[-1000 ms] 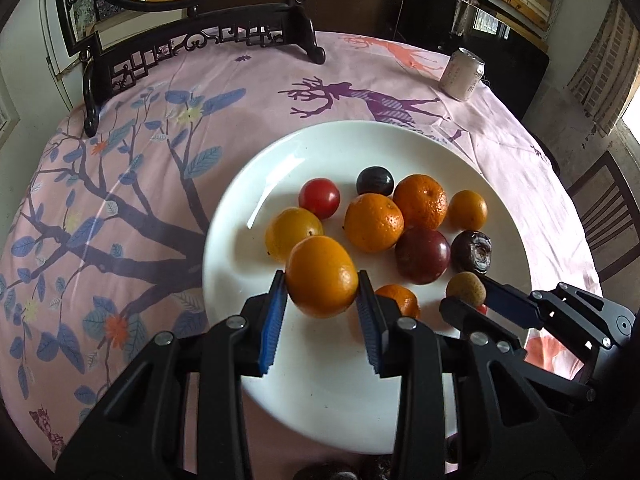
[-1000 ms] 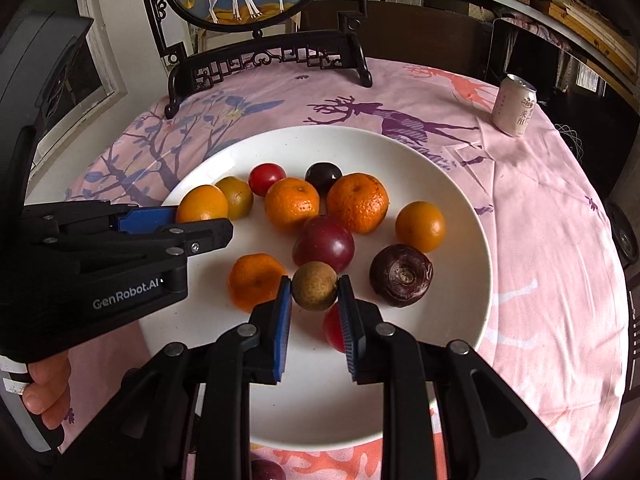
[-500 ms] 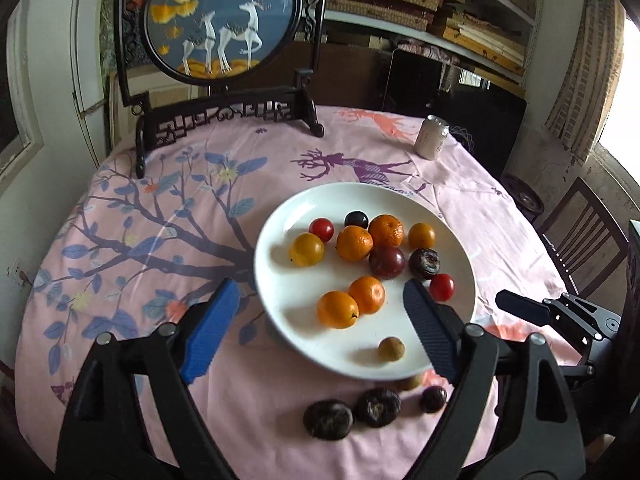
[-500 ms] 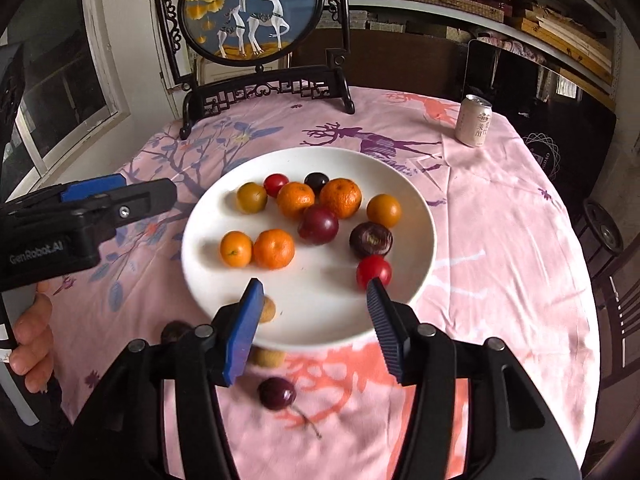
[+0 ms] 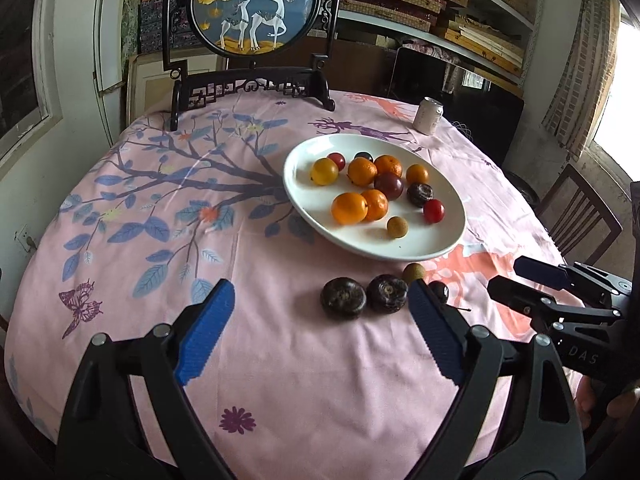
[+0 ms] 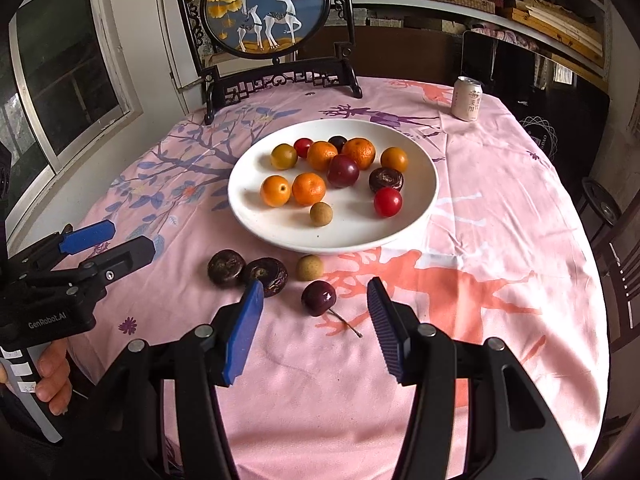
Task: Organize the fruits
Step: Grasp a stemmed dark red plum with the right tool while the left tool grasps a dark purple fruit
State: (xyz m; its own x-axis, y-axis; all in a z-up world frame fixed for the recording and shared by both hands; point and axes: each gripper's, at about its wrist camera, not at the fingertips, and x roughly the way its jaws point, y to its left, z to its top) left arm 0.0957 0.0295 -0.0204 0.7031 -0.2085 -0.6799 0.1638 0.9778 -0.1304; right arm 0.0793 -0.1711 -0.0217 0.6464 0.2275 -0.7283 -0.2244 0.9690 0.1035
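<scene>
Low in the right wrist frame, the right tongs (image 6: 316,330) gape wide and empty around the cherry (image 6: 318,298); the left tongs (image 5: 320,334) hang equally spread near two dark fruits (image 5: 343,298). The white plate (image 6: 420,200) sits at frame centre on the tabletop (image 6: 500,240). Best, I judge, to centre on the cherry's body, avoid its stem, and close gently.
</scene>
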